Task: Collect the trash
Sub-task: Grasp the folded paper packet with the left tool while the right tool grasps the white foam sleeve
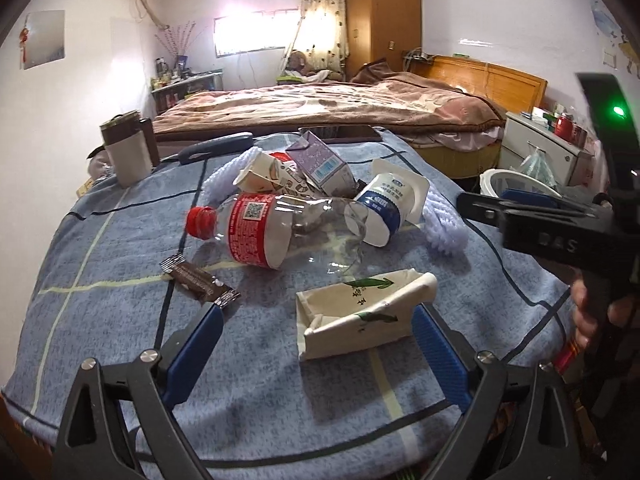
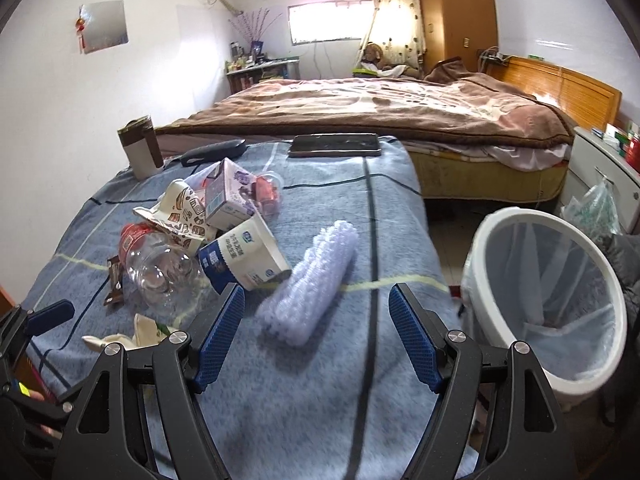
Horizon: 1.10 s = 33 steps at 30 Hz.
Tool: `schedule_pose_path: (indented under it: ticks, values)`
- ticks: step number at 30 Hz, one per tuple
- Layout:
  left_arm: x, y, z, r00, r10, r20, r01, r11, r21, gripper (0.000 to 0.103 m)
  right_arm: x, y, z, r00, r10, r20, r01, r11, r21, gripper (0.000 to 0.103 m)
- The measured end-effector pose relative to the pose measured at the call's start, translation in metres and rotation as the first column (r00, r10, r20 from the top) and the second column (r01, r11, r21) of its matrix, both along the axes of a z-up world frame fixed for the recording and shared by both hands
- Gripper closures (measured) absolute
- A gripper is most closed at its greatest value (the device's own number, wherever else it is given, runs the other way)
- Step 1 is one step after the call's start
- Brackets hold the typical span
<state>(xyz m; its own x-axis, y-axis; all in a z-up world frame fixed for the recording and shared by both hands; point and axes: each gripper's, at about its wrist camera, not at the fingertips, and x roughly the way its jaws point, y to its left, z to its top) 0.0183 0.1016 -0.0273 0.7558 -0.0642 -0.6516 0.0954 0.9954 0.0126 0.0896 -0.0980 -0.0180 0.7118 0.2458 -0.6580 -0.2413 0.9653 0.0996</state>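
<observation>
On the blue checked cloth of the desk point(image 1: 100, 320) lie seven pieces of trash, left to right in the left wrist view: one brown snack wrapper point(image 1: 199, 283); one clear plastic bottle point(image 1: 276, 232) on its side with a red cap, a red label and a QR code, its print too small to read; one crushed paper cup point(image 1: 260, 178) with brown drawings; one purple carton point(image 1: 320, 160); one flattened white paper cup point(image 1: 360, 314) with a green leaf design; one blue-and-white tub point(image 1: 382, 208) with unreadable writing. One small red-lidded clear cup point(image 2: 266, 192) shows behind the carton.

The left tongs point(image 1: 316, 332) stand wide, empty, one blue pad by the wrapper, the other by the flattened cup. The right tongs point(image 2: 316, 320) are also wide and empty, above one lilac knitted roll point(image 2: 316, 280). The right tool's body reads "DAS". One white lined bin point(image 2: 552, 300) stands on the floor right of the desk.
</observation>
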Motion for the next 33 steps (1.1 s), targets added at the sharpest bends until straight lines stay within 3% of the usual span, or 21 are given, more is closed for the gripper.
schedule_pose_path:
  ticks: [4, 8, 10, 12, 16, 18, 21, 25, 33]
  values:
    - [0.006, 0.003, -0.004, 0.999, -0.047, -0.022, 0.046, 0.998, -0.039, 0.015, 0.014, 0.008, -0.008, 0.999, 0.013, -0.041, -0.013, 1.0, 0.006, 0.033]
    - [0.012, -0.001, -0.011, 0.995, -0.083, -0.06, 0.08, 0.995, -0.052, 0.03, 0.019, 0.015, -0.014, 0.998, 0.027, -0.064, -0.026, 1.0, 0.004, 0.04]
    - [0.012, -0.003, -0.013, 0.993, -0.104, -0.063, 0.1, 0.993, -0.067, 0.032, 0.021, 0.016, -0.017, 0.997, 0.029, -0.071, -0.029, 1.0, 0.001, 0.043]
    - [0.011, -0.006, -0.014, 0.99, -0.122, -0.067, 0.117, 0.99, -0.081, 0.038, 0.023, 0.018, -0.019, 0.996, 0.039, -0.086, -0.039, 0.999, 0.004, 0.053]
    - [0.01, -0.009, -0.014, 0.986, -0.15, -0.07, 0.143, 0.984, -0.103, 0.048, 0.026, 0.021, -0.021, 0.994, 0.046, -0.101, -0.046, 0.999, 0.004, 0.059]
    - [0.011, -0.01, -0.014, 0.985, -0.154, -0.073, 0.145, 0.983, -0.11, 0.056, 0.026, 0.02, -0.022, 0.994, 0.04, -0.101, -0.04, 0.999, 0.004, 0.072]
    - [0.011, -0.013, -0.015, 0.984, -0.164, -0.072, 0.154, 0.98, -0.125, 0.066, 0.027, 0.016, -0.022, 0.994, 0.039, -0.102, -0.036, 0.999, 0.026, 0.079]
    - [0.009, -0.017, -0.013, 0.981, -0.181, -0.069, 0.17, 0.974, -0.147, 0.072, 0.025, 0.012, -0.02, 0.995, 0.033, -0.09, -0.03, 0.999, 0.034, 0.089]
    - [0.004, -0.027, -0.012, 0.972, -0.224, -0.071, 0.209, 0.963, -0.169, 0.075, 0.025, 0.003, -0.023, 0.995, 0.031, -0.094, -0.027, 0.998, 0.048, 0.09]
